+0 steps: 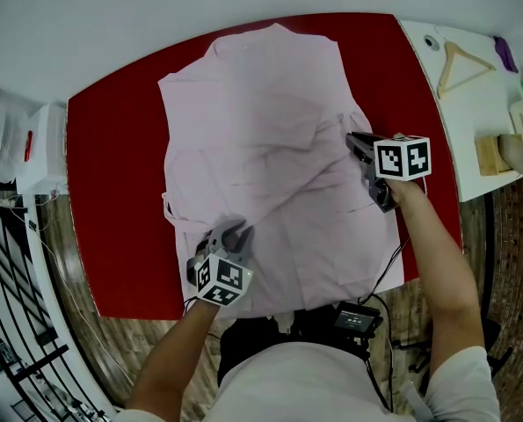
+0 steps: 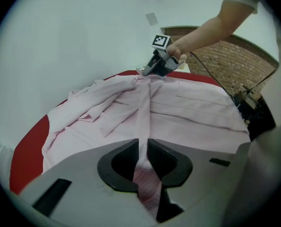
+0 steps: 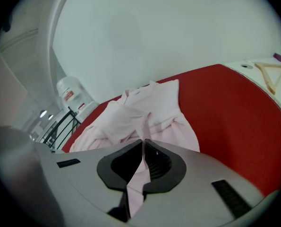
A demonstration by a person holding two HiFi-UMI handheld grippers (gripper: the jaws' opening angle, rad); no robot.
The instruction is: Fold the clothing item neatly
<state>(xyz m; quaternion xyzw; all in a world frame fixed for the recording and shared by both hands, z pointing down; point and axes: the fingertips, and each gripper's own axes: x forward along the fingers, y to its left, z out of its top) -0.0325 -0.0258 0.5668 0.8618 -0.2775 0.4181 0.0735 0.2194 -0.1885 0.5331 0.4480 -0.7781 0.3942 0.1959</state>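
Left tongs (image 2: 142, 151) and right tongs (image 3: 144, 156) each pinch the pink shirt (image 1: 261, 121). It looks light, limp and crease-prone, so it is best gripped at its edges.

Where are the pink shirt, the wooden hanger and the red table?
pink shirt (image 1: 270, 130), head view, its flat middle.
wooden hanger (image 1: 454, 53), head view, top where arms meet.
red table (image 1: 112, 148), head view, bare left part.

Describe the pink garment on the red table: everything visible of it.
The pink garment is pale, thin, woven-looking cloth, apparently a shirt. It lies spread and creased over most of the red table, reaching its near edge. The left gripper and right gripper each pinch a fold of it between closed jaws, and a raised ridge of cloth runs between them.
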